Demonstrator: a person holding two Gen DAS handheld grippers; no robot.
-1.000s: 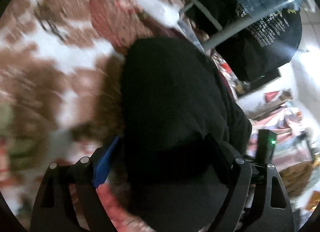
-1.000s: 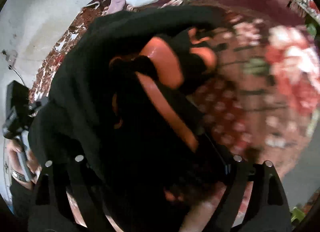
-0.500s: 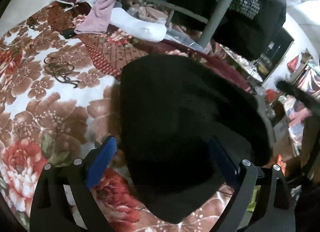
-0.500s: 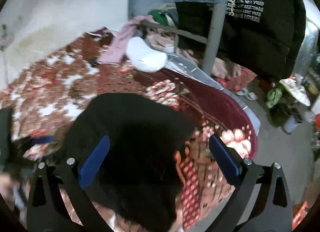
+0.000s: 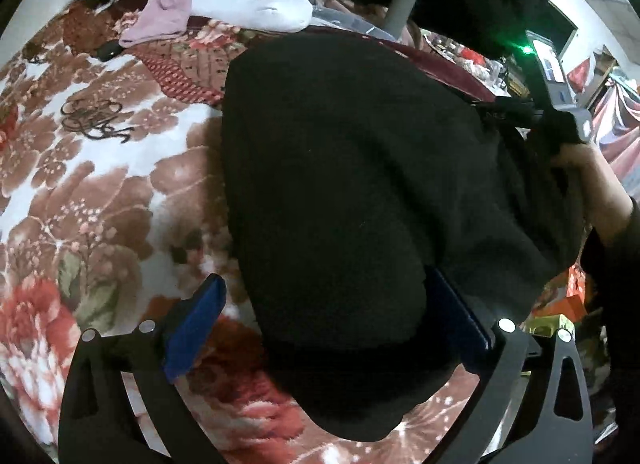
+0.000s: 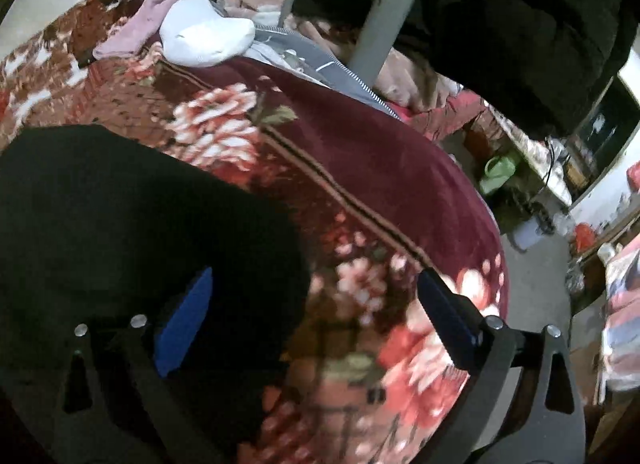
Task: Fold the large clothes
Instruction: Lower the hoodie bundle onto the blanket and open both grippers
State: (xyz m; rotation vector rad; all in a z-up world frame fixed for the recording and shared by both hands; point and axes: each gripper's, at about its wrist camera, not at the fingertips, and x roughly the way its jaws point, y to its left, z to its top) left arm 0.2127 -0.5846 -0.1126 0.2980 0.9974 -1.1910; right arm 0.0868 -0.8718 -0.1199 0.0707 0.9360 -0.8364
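A large black garment (image 5: pixel 352 192) lies folded into a thick bundle on the floral blanket (image 5: pixel 92 200). My left gripper (image 5: pixel 324 316) is open, its blue pads either side of the bundle's near end, holding nothing. In the right wrist view the garment (image 6: pixel 132 224) fills the lower left. My right gripper (image 6: pixel 316 316) is open and empty at the garment's right edge, over the blanket (image 6: pixel 360 168). The right gripper's body and the hand holding it also show in the left wrist view (image 5: pixel 560 120).
A white pillow (image 5: pixel 256 10), a pink cloth (image 5: pixel 168 8) and other clothes lie at the far end. A grey metal post (image 6: pixel 384 12) rises there with a black printed shirt (image 6: pixel 520 16) hanging. The bed edge drops to a cluttered floor (image 6: pixel 532 224) on the right.
Both grippers let go of the black garment and opened. It dropped from a raised bundle onto the blanket. The right gripper swung to the right of it.
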